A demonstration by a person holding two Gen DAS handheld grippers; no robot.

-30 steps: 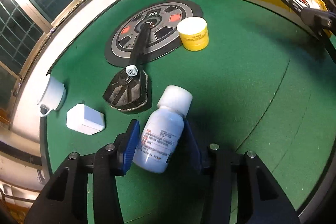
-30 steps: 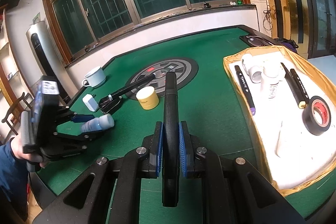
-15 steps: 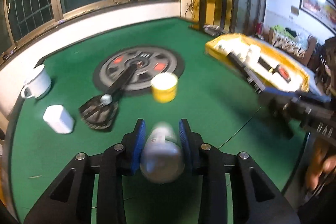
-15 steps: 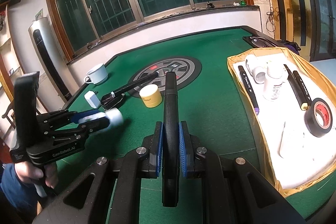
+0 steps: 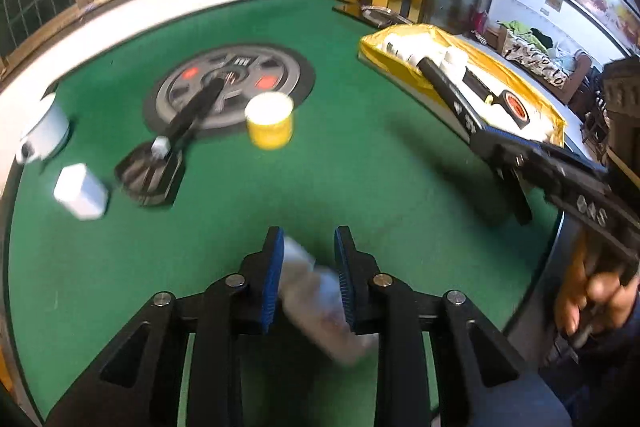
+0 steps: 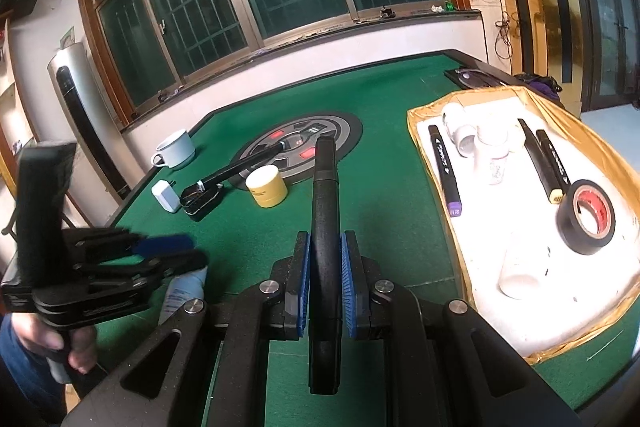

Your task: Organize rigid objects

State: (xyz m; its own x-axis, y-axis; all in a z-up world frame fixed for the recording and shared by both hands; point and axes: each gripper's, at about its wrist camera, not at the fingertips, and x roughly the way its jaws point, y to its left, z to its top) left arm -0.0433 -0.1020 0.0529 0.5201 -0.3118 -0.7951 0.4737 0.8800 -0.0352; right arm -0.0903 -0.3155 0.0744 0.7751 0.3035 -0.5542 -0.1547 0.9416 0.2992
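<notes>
Left gripper (image 5: 308,267): I see it clamped on the white bottle (image 5: 320,303), which is blurred, tilted and above the green table (image 5: 380,167).
Right gripper (image 6: 323,275): pads pinching a black marker (image 6: 325,211), pointing forward.
Tray (image 6: 424,163): right of the marker, holding markers, tape roll (image 6: 586,217) and white bottles.
Yellow jar (image 6: 266,185): mid-table, near the round mat.

The bench (image 5: 360,167) is viewed from low over its near edge by the left wrist camera, faced toward the windows. From further right, the same green top, yellow jar (image 6: 266,185) and tray (image 6: 424,155) are seen.
</notes>
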